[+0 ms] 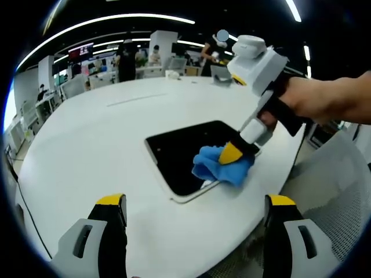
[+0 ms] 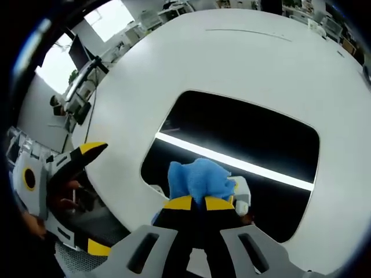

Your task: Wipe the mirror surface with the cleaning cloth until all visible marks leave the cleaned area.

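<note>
A dark rectangular mirror (image 1: 185,153) with a white rim lies flat on the white round table (image 1: 104,145). My right gripper (image 1: 235,153) is shut on a blue cleaning cloth (image 1: 217,167) and presses it onto the mirror's near right corner. In the right gripper view the cloth (image 2: 200,179) bunches up just ahead of my shut right gripper (image 2: 198,202), over the mirror (image 2: 243,142), which reflects a bright light strip. My left gripper (image 1: 194,208) stands open above the table's near edge, short of the mirror, holding nothing; its yellow-tipped fingers (image 2: 87,152) enter the right gripper view from the left.
A person's hand (image 1: 324,101) holds the right gripper. A white mesh chair (image 1: 333,185) stands at the table's right edge. Far behind the table are desks, monitors and several people (image 1: 127,61). A small grey object (image 1: 220,74) sits at the table's far side.
</note>
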Demonstrator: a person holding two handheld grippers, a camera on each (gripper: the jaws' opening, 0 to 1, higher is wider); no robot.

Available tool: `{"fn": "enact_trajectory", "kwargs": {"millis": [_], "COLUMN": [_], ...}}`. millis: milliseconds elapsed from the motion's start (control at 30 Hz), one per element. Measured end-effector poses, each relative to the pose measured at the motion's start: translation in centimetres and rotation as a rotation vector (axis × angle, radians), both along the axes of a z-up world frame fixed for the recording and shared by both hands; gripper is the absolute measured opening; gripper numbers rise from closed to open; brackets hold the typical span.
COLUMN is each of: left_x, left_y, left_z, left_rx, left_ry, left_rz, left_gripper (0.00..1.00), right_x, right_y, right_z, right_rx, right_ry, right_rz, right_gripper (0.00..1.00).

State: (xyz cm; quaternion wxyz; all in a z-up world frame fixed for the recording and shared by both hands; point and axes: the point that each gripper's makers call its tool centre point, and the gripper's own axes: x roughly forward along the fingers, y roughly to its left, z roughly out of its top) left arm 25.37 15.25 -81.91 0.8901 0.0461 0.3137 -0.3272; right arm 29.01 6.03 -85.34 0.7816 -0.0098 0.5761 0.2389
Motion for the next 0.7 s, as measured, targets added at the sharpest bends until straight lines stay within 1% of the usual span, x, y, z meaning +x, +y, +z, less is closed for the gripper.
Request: {"fn": "enact_trajectory", "kwargs": {"millis": [333, 500, 700], "left_x": [0.0, -0.1, 0.0], "left_y": [-0.2, 0.0, -0.2], "left_z": [0.1, -0.1, 0.1], "left_rx": [-0.003, -0.003, -0.015], "left_ry": [-0.002, 0.010, 0.005], "left_rz": [-0.005, 0.005, 0.004], "left_gripper": [0.99, 0.99, 0.99], "right_x": [1.7, 2.7, 4.5], "right_y": [-0.1, -0.1, -0.2], "right_z": [0.0, 0.0, -0.1], "right_rx": [-0.014, -0.029, -0.031], "right_ry": [0.009, 0.012, 0.027], "right_rz": [0.002, 0.005, -0.003], "right_gripper": [0.00, 0.00, 0.00]}}
